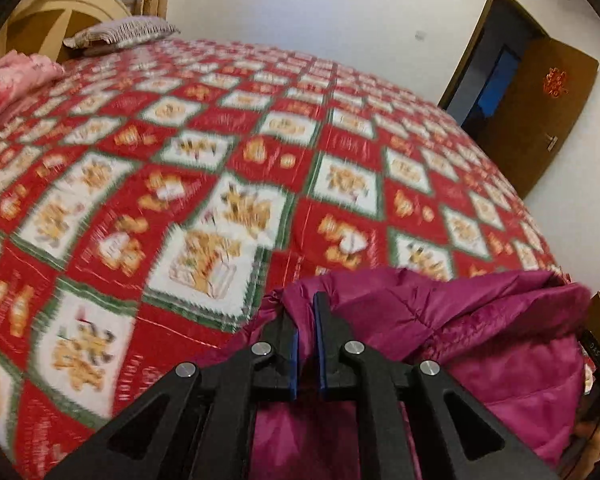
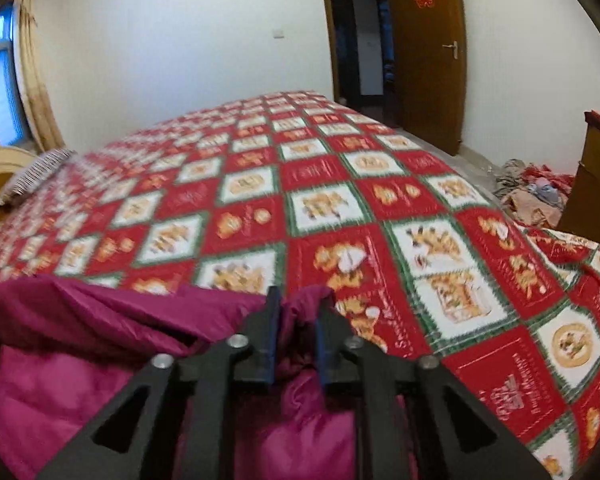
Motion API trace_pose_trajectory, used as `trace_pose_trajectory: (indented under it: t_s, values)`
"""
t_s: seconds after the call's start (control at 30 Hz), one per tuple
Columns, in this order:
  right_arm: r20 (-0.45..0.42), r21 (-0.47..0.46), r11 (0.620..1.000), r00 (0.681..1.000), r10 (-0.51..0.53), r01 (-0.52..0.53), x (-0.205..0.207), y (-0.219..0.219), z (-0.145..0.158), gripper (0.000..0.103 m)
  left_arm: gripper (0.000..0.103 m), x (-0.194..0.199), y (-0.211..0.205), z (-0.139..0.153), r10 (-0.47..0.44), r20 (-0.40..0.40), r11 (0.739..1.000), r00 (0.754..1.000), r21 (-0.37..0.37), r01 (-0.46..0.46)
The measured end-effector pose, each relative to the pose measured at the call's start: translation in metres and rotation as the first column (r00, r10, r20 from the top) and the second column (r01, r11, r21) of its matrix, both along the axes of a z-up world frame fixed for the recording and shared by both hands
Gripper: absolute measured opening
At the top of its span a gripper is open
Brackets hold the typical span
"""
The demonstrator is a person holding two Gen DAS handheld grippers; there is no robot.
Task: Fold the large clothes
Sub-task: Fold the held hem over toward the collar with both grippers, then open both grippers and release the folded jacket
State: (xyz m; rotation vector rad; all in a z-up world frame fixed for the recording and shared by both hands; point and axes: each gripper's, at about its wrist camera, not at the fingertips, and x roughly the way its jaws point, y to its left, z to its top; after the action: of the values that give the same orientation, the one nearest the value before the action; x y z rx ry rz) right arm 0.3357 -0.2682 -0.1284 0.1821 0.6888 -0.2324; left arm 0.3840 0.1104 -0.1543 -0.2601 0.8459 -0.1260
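Magenta padded jacket [image 1: 480, 328], soft, slick, bulky, over near bed [image 1: 220, 160]; left claw [image 1: 306, 320] and right claw [image 2: 298, 320] each pinching a top-edge fold.

My magenta quilted puffer jacket [image 1: 480, 340] ran off the bottom edge; the red patchwork bedspread [image 1: 180, 168] was motion-blurred.

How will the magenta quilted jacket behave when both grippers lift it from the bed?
The magenta quilted jacket will probably sag between the grippers, since it already bunches in soft folds. Its shiny fabric looks slippery. The puffy quilting suggests it is light for its bulk.
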Motion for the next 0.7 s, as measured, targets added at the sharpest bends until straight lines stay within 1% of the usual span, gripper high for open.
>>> trace_pose_trajectory:
  t_s: [0.07,0.13,0.23,0.3,0.37,0.43,0.47,0.53,0.57,0.6,0.63,0.67,0.7]
  values:
    - [-0.027,0.028,1.0,1.0,-0.004,0.005,0.006,-0.004,-0.013,0.027,0.008,0.001,0.0,-0.013,-0.007,-0.003,1.0,1.0,-0.018,0.007]
    - [-0.041,0.051,0.999,0.999,-0.008,0.01,0.01,-0.008,-0.018,0.03,0.008,0.0,0.001,-0.021,-0.01,0.016,0.999,1.0,-0.032,0.01]
    - [-0.049,0.073,0.997,0.999,-0.007,0.01,0.011,-0.01,-0.024,0.032,0.008,0.0,0.002,-0.025,-0.012,0.019,0.998,1.0,-0.063,0.013]
    - [-0.06,0.065,0.998,0.998,-0.01,0.014,0.012,-0.009,-0.026,0.033,0.008,0.003,0.002,-0.026,-0.014,0.011,0.997,1.0,-0.08,0.015]
    - [-0.073,0.04,0.999,0.997,-0.016,0.019,0.012,-0.006,-0.026,0.034,0.008,0.007,0.004,-0.027,-0.017,0.005,0.994,1.0,-0.11,0.018]
    - [-0.075,0.028,0.999,0.997,-0.02,0.022,0.014,-0.004,-0.026,0.035,0.008,0.007,0.017,-0.025,-0.011,-0.004,0.982,1.0,-0.187,0.01]
    - [-0.074,0.03,0.999,0.997,-0.023,0.025,0.015,-0.005,-0.027,0.037,0.008,0.007,0.023,-0.021,-0.006,-0.013,0.977,1.0,-0.214,0.003]
    - [-0.064,0.038,0.999,0.997,-0.031,0.033,0.012,-0.007,-0.026,0.044,0.008,0.002,0.04,-0.003,0.008,-0.008,0.965,1.0,-0.264,-0.01]
    - [-0.063,0.041,0.998,0.997,-0.045,0.048,0.011,-0.009,-0.025,0.058,0.008,-0.004,0.05,0.013,0.006,0.018,0.956,1.0,-0.292,0.0]
    - [-0.064,0.049,0.997,0.996,-0.057,0.06,0.012,-0.012,-0.025,0.07,0.008,-0.007,0.054,0.023,0.002,0.037,0.954,0.999,-0.299,0.009]
    - [-0.059,0.076,0.995,0.997,-0.059,0.064,0.011,-0.016,-0.025,0.072,0.009,-0.01,0.057,0.034,-0.003,0.051,0.956,0.999,-0.292,0.018]
    - [-0.044,0.117,0.992,0.998,-0.049,0.053,0.009,-0.02,-0.024,0.073,0.01,-0.014,0.059,0.05,0.0,0.072,0.968,0.997,-0.251,0.019]
    - [-0.033,0.147,0.988,0.999,-0.041,0.045,0.008,-0.023,-0.022,0.073,0.013,-0.017,0.06,0.063,0.02,0.096,0.98,0.995,-0.2,-0.001]
